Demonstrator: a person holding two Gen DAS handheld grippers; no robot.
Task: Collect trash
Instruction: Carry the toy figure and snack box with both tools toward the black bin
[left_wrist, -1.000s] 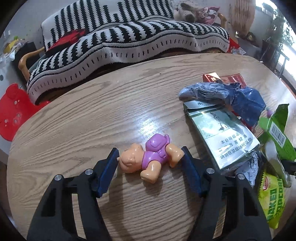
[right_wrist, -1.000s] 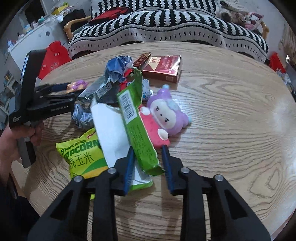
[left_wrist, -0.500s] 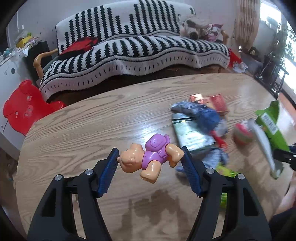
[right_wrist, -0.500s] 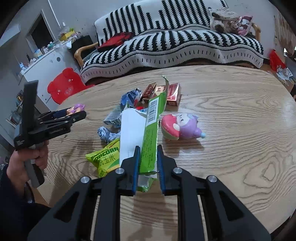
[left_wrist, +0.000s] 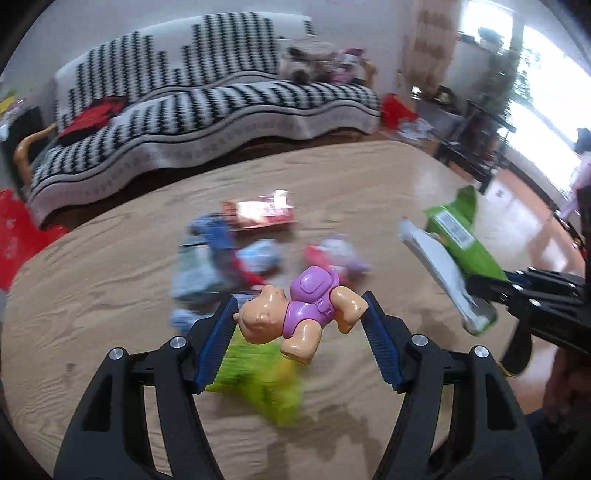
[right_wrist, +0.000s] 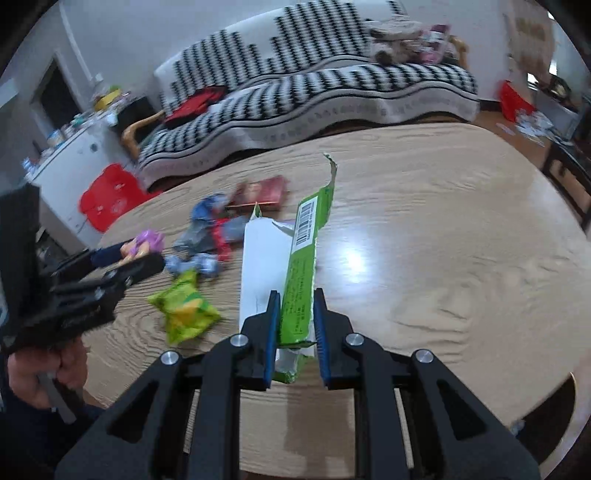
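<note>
Both grabs look done: the left gripper is clamped on a toy figure, and the right gripper pinches the green wrapper, both lifted off the desk. Still left below and ahead of them: a yellow-green snack bag, crumpled blue wrappers and a red box, and no bin in sight.

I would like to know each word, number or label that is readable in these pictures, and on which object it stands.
None can be read as text.
Green wrapper in the right hand-held gripper: a barcode with digits and fine print, too small to read.
Yellow-green snack bag on the table: printing blurred, unreadable.
Red box: printing blurred, unreadable.
</note>
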